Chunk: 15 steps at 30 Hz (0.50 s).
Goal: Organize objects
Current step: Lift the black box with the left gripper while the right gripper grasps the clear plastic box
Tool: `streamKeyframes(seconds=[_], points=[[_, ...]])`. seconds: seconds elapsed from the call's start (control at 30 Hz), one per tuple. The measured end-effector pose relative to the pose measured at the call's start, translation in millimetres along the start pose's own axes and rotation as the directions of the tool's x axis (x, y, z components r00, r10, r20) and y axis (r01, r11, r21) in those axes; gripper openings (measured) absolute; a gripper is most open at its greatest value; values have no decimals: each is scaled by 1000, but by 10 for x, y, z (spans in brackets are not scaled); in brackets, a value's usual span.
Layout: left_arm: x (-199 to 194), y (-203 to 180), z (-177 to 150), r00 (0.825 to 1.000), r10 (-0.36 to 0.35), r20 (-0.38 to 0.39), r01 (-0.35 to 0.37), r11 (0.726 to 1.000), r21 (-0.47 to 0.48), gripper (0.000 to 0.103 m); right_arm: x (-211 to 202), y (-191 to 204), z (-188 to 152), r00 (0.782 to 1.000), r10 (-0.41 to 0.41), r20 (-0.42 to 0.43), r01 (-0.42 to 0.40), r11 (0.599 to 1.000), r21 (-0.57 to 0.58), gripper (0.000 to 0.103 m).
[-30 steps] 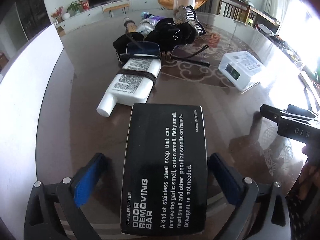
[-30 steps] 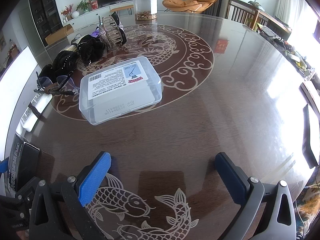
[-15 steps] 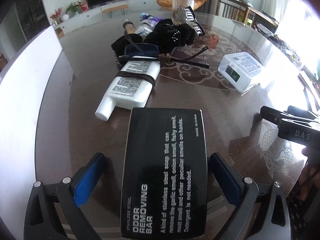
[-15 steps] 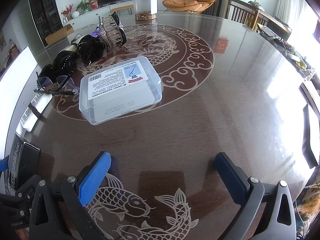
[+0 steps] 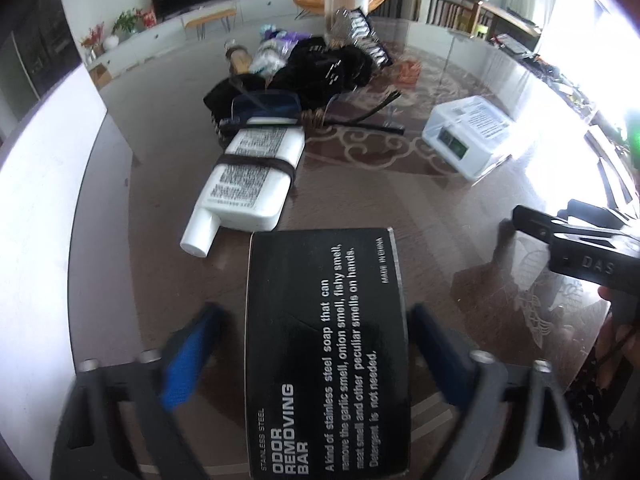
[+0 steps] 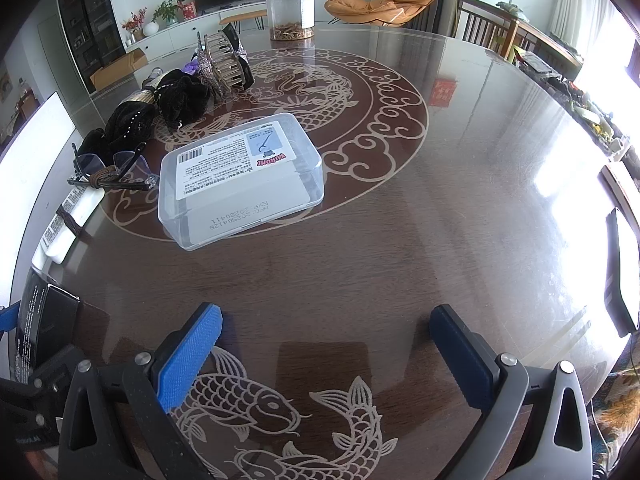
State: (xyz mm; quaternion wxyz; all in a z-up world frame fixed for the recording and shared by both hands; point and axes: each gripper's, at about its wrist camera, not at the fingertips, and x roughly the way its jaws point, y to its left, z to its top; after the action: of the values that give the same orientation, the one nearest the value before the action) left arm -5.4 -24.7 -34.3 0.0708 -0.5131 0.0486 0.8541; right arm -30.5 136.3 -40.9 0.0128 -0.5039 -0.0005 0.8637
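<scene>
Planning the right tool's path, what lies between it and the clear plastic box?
Only bare tabletop, in the right wrist view. The right tool hangs open over the fish inlay, and nothing sits before the clear plastic box.

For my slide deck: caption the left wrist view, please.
Open left claw straddles black odor-removing bar box near white bottle.

window glare right, left view motion-blurred, fisheye-warped edges.

Round dark wooden table (image 6: pixel 460 216) with pale dragon and fish patterns. On it lie a clear plastic box (image 6: pixel 240 178), white bottle (image 5: pixel 250 176), black box (image 5: pixel 326 344), glasses (image 6: pixel 114 168), hair clips (image 6: pixel 224 60) and a clear jar (image 6: pixel 289 10).
</scene>
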Motion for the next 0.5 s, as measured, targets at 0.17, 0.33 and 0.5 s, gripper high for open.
streamKeyframes(seconds=[0.17, 0.33, 0.5], points=[[-60, 17, -34, 1000, -11, 28, 11, 1000, 4, 58, 2, 0, 2, 1000, 0, 0, 0, 1000, 0, 103], [-98, 141, -120, 999, -3, 38, 3, 1000, -15, 58, 0, 0, 0, 1000, 0, 0, 0, 1000, 1, 103], [-123, 260, -171, 999, 13, 43, -12, 999, -32, 58, 1, -1, 0, 1000, 0, 0, 0, 1000, 1, 103]])
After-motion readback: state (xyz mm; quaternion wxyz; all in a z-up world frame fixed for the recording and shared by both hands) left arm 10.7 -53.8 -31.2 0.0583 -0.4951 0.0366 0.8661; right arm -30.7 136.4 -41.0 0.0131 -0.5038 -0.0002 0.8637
